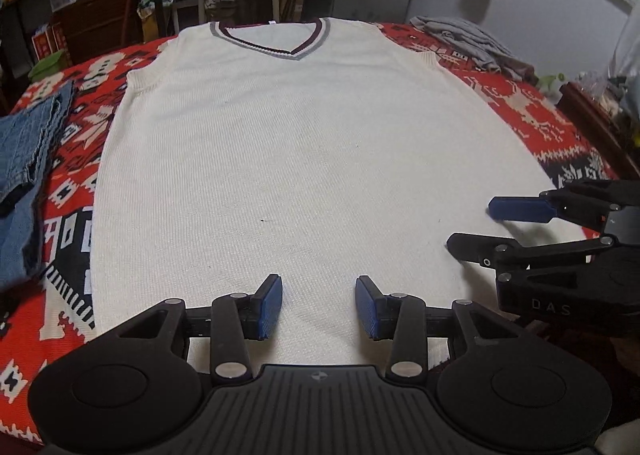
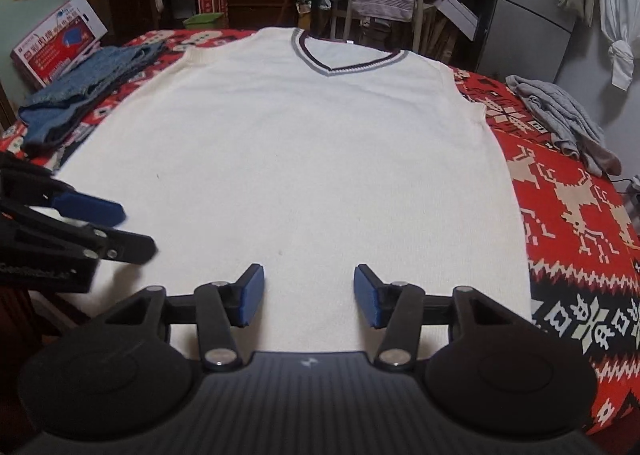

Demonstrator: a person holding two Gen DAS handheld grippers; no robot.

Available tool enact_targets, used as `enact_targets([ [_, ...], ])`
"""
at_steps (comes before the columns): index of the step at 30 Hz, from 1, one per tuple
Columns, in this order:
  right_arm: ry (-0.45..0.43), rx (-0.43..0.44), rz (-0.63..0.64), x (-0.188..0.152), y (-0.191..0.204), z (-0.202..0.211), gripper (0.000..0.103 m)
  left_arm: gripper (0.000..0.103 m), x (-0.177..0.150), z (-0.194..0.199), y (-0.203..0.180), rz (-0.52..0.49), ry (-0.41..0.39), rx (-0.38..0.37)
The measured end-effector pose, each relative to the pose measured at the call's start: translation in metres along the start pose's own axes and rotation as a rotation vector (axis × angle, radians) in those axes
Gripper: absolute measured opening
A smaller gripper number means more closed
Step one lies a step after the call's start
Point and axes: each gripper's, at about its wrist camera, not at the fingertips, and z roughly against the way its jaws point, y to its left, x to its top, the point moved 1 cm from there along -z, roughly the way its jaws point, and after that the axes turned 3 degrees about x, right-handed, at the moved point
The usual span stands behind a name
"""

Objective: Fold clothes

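Grippers first: we find the left gripper [image 1: 319,305] and the right gripper [image 2: 309,295] both spread wide and holding nothing, poised side by side over the near hem of the vest [image 1: 288,159]. It is a cream knitted sleeveless V-neck, lying flat and face up on the red patterned cloth [image 2: 580,215], hem toward us, neckband [image 1: 272,41] at the far end. We judge the knit soft, limp and light, prone to stretch and sag when lifted. The ribbed hem corners or the side edges offer the firmest hold. Folded denim [image 1: 24,151] lies left, and a grey garment [image 2: 568,119] sits at the far right.
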Motion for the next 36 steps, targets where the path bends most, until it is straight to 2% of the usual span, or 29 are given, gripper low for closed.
enact_targets([
  [3,0.002,-0.01,-0.025,-0.009,-0.009,0.004,0.069,0.047,-0.009,0.005,-0.003,-0.031,-0.012,0.024],
  [5,0.009,-0.014,-0.054,-0.015,-0.017,0.009,0.071,0.049,-0.014,0.007,-0.005,-0.043,-0.017,0.03],
  [12,0.02,-0.051,-0.137,-0.022,-0.038,0.016,0.083,0.049,-0.017,0.013,0.004,-0.005,0.006,0.027],
  [14,0.01,-0.063,-0.133,-0.021,-0.039,0.017,0.089,0.05,-0.014,0.016,0.008,0.017,-0.004,0.044],
  [16,-0.012,-0.074,-0.123,-0.018,-0.041,0.02,0.095,0.058,-0.011,0.02,0.013,0.034,-0.028,0.067],
  [19,-0.05,-0.091,-0.113,-0.008,-0.043,0.019,0.102,0.066,-0.005,0.023,0.017,0.027,-0.087,0.118],
  [22,-0.078,-0.117,-0.124,-0.002,-0.047,0.013,0.102,0.066,-0.002,0.014,0.024,0.049,-0.108,0.149],
  [26,-0.061,-0.118,-0.142,-0.003,-0.053,-0.004,0.102,0.066,-0.004,-0.004,0.034,0.114,-0.082,0.148],
  [29,-0.041,-0.109,-0.169,-0.011,-0.055,-0.013,0.103,0.082,-0.007,-0.01,0.032,0.107,-0.078,0.165],
  [31,-0.056,-0.097,-0.219,-0.016,-0.059,-0.014,0.103,0.102,-0.009,-0.014,0.032,0.118,-0.066,0.167],
  [36,-0.081,-0.114,-0.211,-0.02,-0.057,-0.015,0.103,0.103,-0.012,-0.015,0.032,0.139,-0.081,0.181],
])
